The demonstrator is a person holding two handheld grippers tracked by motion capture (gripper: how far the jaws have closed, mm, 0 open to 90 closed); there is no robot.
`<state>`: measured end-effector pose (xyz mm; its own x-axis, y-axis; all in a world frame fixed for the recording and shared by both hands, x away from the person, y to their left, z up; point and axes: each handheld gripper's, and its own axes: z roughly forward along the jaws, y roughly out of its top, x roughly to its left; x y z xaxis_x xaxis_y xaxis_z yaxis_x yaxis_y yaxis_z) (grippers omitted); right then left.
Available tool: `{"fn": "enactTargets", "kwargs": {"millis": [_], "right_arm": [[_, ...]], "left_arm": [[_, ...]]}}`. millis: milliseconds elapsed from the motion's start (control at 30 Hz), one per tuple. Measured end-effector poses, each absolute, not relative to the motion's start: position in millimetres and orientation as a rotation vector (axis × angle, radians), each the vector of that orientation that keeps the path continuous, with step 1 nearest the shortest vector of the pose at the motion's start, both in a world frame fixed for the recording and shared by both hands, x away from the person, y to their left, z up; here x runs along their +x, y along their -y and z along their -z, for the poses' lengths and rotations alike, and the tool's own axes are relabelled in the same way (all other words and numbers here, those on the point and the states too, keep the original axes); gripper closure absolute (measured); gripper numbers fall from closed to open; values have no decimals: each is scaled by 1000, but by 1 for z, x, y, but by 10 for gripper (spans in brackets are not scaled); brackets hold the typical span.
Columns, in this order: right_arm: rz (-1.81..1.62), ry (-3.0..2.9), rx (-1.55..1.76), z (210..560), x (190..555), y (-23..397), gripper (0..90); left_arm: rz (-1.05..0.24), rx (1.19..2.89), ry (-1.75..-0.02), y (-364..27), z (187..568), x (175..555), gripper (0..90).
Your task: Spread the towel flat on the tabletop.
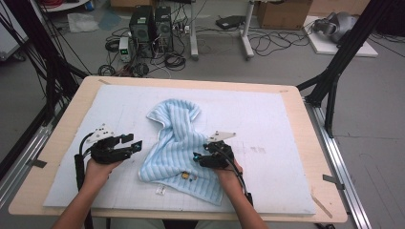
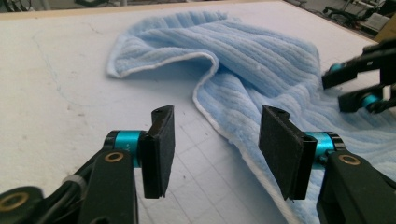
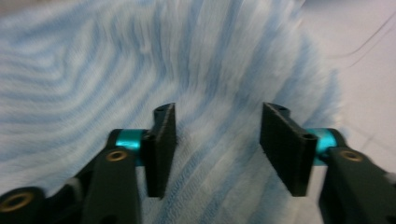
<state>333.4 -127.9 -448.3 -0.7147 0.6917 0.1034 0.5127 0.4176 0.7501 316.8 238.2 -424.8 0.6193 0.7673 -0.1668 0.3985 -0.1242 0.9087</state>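
Observation:
A light blue ribbed towel (image 1: 174, 138) lies crumpled on the white mat (image 1: 267, 119), its far end folded over. My left gripper (image 1: 135, 143) hovers just left of the towel's left edge. In the left gripper view it (image 2: 218, 112) is open, with the towel's white-trimmed edge (image 2: 261, 60) running between and beyond the jaws, and nothing is pinched. My right gripper (image 1: 197, 157) sits over the towel's right side, pointing left. Its jaws stand open (image 3: 217, 108) above the blurred towel (image 3: 93, 70). The right gripper (image 2: 345, 86) also shows at the right of the left gripper view.
The mat covers a wooden table (image 1: 71, 114). A small white tag (image 1: 161, 191) lies by the towel's near edge. Black frame posts (image 1: 334, 71) stand beside the table's right and left sides. Computer cases (image 1: 150, 26) and cables are on the floor beyond.

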Motion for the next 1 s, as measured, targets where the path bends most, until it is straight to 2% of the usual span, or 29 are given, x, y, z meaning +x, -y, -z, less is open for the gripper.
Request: {"fn": "enactTargets", "kwargs": {"millis": [33,67,100,133,200,533,667,700,733,767,800,867,1000], "right_arm": [[-1159,-2441,1037,449,332,126,538],[-1122,-2443,1030,447,330,127,665],[-1122,-2443,1030,447,330,127,665],[-1141,-2473,1051,446,330,131,805],[-1138,-2497,1041,445,328,132,839],[-1176,-2633,927,443,298,148,845],[-1206,-2636,924,441,290,158,828],[-1279,-2592,927,438,289,162,701],[-1279,-2592,927,438,289,162,701],[-1368,-2521,927,435,290,167,591],[-1368,-2521,927,435,290,167,591],[-1448,-2432,961,430,292,173,520],[-1478,-2360,1012,428,295,181,489]], "left_arm": [[-417,1743,-955,-239,425,317,452],[-418,1741,-954,-240,426,317,440],[-420,1740,-955,-241,426,317,440],[-422,1739,-958,-241,427,317,434],[-422,1739,-964,-243,428,317,431],[-411,1742,-973,-246,431,319,431],[-408,1741,-968,-244,431,321,429],[-406,1746,-965,-242,430,322,423],[-405,1745,-960,-241,430,323,419],[-402,1744,-957,-239,430,324,415],[-403,1748,-954,-237,430,327,415],[-403,1751,-946,-229,428,334,407],[-398,1782,-941,-210,426,351,406]]}}
